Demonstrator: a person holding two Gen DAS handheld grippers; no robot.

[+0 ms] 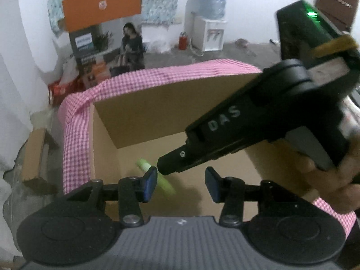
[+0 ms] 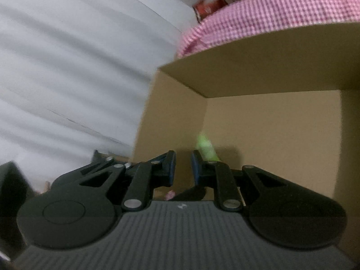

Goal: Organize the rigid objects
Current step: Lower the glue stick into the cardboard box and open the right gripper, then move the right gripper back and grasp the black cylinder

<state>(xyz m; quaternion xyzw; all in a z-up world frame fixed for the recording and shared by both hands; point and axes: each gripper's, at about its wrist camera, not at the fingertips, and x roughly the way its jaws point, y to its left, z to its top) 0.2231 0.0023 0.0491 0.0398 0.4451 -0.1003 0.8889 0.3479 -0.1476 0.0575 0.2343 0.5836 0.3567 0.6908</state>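
An open cardboard box (image 1: 168, 108) fills the middle of the left wrist view, with a pink checked cloth (image 1: 76, 135) draped around its rim. A blurred light-green object (image 1: 144, 165) is down inside it, near the left wall. My left gripper (image 1: 181, 180) hovers over the box, open, with nothing between its blue pads. My right gripper (image 1: 166, 166) reaches in from the right, held by a hand (image 1: 337, 180). In the right wrist view the right gripper (image 2: 183, 166) has its pads almost together and holds nothing. The green object (image 2: 205, 147) lies beyond it inside the box (image 2: 270, 135).
Past the box stand a water dispenser (image 1: 212, 33), an orange board (image 1: 102, 6) on the wall and printed cartons (image 1: 90, 51) on the floor. A loose cardboard piece (image 1: 33, 155) lies left of the box. A white wall (image 2: 67, 67) is on the left.
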